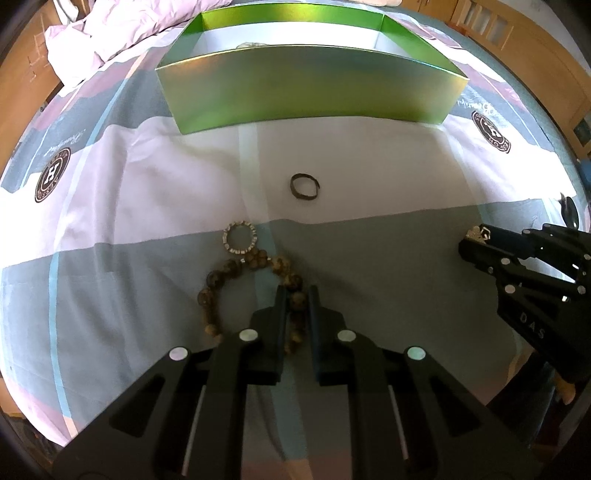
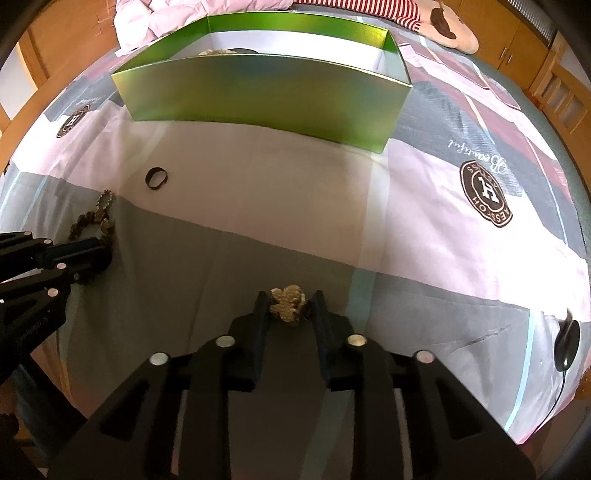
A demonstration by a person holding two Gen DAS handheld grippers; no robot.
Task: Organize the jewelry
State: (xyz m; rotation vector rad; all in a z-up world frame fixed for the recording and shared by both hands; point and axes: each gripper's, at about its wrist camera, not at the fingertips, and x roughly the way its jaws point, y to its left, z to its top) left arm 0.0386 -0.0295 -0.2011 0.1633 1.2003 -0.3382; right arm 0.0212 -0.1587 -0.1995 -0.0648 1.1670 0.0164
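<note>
On the bed [image 1: 369, 258], the left hand-held gripper [image 1: 298, 295] clamps the brown bead bracelet [image 1: 221, 280] at 6 o'clock, while the right hand-held gripper [image 2: 289, 300] pinches a gold ornament [image 2: 289, 303], green box [image 2: 266, 99] at 12 o'clock.

Bedding and surroundings
Patchwork bedsheet [image 2: 258, 229] in grey, pink and white blocks, printed with round brown logo badges [image 2: 485, 194]; crumpled pale pink duvet [image 1: 92, 33] at the far edge; striped plush toy [image 2: 439, 22] beyond it; black corded device [image 2: 566, 349] on the sheet at right; wooden furniture [image 1: 517, 48] behind
</note>
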